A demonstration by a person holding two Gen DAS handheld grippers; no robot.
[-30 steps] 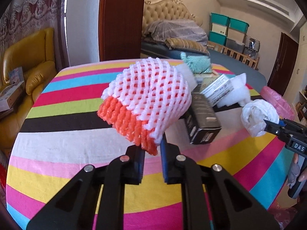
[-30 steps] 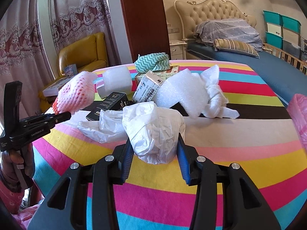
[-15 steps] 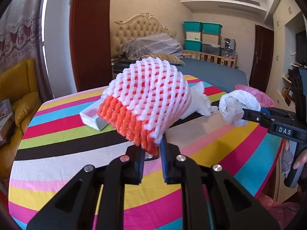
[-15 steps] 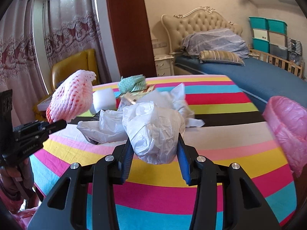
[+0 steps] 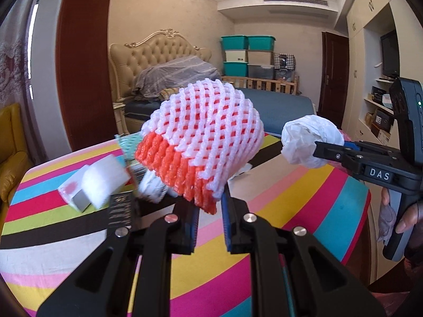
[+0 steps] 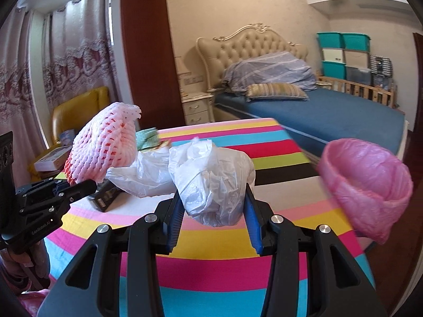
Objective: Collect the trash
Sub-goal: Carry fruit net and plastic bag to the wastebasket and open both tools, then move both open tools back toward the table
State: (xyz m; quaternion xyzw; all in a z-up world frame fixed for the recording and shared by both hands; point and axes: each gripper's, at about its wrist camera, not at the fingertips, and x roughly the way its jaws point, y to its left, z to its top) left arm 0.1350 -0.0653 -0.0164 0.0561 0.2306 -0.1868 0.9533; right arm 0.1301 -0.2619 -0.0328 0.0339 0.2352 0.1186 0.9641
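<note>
Striped table [image 5: 304,185] below; left gripper [image 5: 210,222] fingers clamp foam fruit net [image 5: 203,142]; right gripper [image 6: 214,211], marked "DAS", clamps crumpled white bag [image 6: 211,182].

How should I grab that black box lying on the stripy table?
Pinch the black box across its two long sides, near the middle, coming down from above. It lies flat on the table, so its narrow width is probably the easiest part to fit between the fingers.
</note>
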